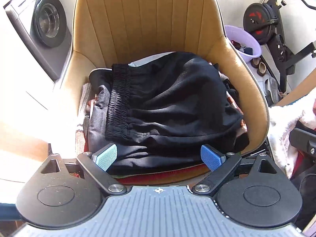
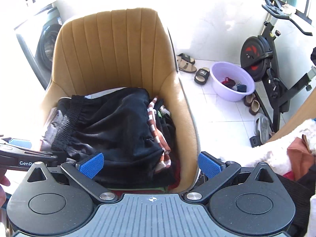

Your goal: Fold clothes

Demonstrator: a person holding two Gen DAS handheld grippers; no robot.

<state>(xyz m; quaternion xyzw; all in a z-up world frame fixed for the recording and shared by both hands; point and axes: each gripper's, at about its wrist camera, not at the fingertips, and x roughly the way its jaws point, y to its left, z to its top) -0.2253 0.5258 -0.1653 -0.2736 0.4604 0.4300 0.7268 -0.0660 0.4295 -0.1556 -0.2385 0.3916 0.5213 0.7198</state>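
Black shorts (image 1: 165, 98) with an elastic waistband (image 1: 118, 100) on the left lie folded on top of a pile of clothes on the seat of a tan chair (image 1: 150, 13). My left gripper (image 1: 159, 157) stands open at the near edge of the pile, its blue pads (image 1: 107, 156) empty. In the right wrist view the same black shorts (image 2: 116, 126) top the pile, with a striped garment (image 2: 156, 130) showing beneath at the right. My right gripper (image 2: 151, 165) is open over the pile's near right corner, holding nothing. The left gripper (image 2: 19, 150) shows at the left edge.
A washing machine (image 1: 43, 25) stands left of the chair. On the tiled floor to the right are a purple basin (image 2: 231, 83) with small clothes, several slippers (image 2: 185, 63) and an exercise bike (image 2: 264, 59). A white fluffy cloth (image 2: 276, 154) lies at the near right.
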